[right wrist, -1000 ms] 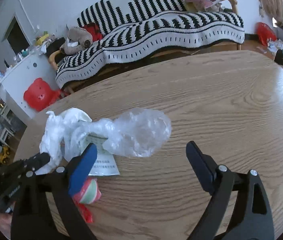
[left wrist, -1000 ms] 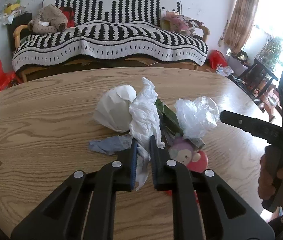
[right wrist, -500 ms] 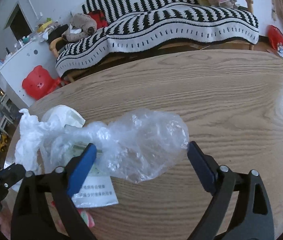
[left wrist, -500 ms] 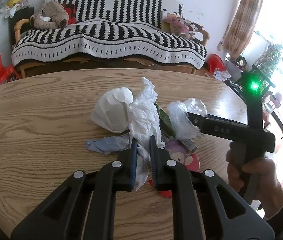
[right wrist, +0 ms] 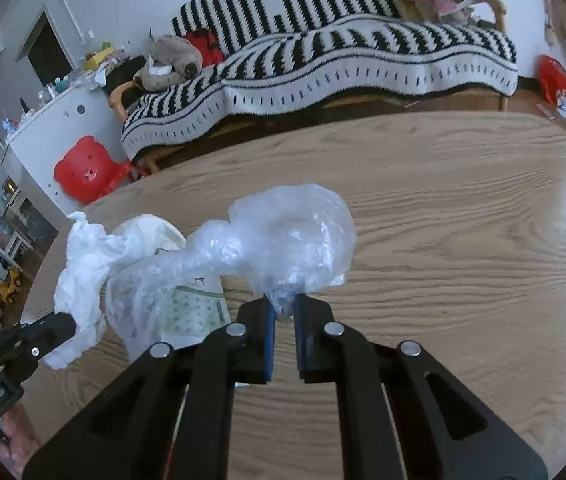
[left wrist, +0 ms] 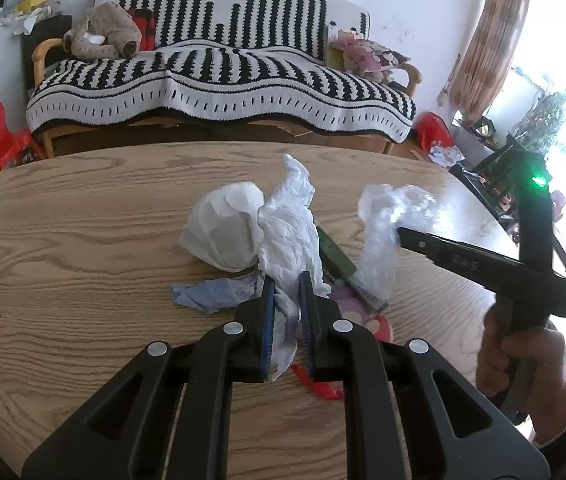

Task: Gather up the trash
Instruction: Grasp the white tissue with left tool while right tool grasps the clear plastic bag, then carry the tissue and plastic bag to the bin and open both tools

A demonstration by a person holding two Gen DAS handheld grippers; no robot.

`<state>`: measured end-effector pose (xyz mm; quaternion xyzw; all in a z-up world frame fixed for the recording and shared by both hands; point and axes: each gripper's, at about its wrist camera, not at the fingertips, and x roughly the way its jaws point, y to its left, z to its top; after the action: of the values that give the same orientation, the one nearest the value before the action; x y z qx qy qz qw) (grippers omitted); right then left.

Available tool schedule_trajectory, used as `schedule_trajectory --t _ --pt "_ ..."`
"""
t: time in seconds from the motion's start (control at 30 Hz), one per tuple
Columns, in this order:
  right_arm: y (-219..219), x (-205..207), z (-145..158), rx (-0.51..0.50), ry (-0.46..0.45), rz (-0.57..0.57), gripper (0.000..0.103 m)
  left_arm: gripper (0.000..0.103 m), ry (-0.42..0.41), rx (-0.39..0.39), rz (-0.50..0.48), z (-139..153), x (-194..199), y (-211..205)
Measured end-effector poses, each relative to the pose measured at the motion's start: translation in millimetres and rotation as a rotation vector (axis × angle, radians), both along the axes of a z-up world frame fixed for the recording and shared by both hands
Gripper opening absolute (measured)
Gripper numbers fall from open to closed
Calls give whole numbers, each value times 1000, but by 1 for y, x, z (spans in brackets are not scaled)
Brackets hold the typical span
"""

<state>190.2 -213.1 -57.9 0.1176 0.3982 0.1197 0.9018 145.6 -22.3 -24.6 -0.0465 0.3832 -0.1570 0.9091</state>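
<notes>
On the wooden counter [left wrist: 83,240] the left gripper [left wrist: 285,280] had its jaws clamped on a crumpled white tissue [left wrist: 291,224], just beside a white paper wad [left wrist: 219,236]. To the right, the right gripper [right wrist: 283,308] had just closed its jaws, pinching the near edge of a clear plastic bag [right wrist: 295,236] between them.

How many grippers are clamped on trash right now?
2. The left gripper is shut on the white crumpled bag mid-pile; the right gripper, whose jaws have just been closing, pinches the clear plastic bag at the pile's right.
</notes>
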Motion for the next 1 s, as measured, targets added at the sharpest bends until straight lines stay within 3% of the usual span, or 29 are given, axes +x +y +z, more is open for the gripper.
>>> schedule_trajectory --t 0.23,0.4,0.73,1.0 --pt "-49 -51 38 8 -56 -69 9 11 -33 -23 -34 17 -13 -22" --pt "-93 -99 60 -13 -86 -132 9 11 -49 -37 -97 27 -23 -60" --pt "-217 -223 87 -75 -127 -340 9 11 -63 -62 -338 38 -69 -191" --pt "-322 -334 75 -83 -98 -561 9 11 -45 -71 -573 27 -130 -315"
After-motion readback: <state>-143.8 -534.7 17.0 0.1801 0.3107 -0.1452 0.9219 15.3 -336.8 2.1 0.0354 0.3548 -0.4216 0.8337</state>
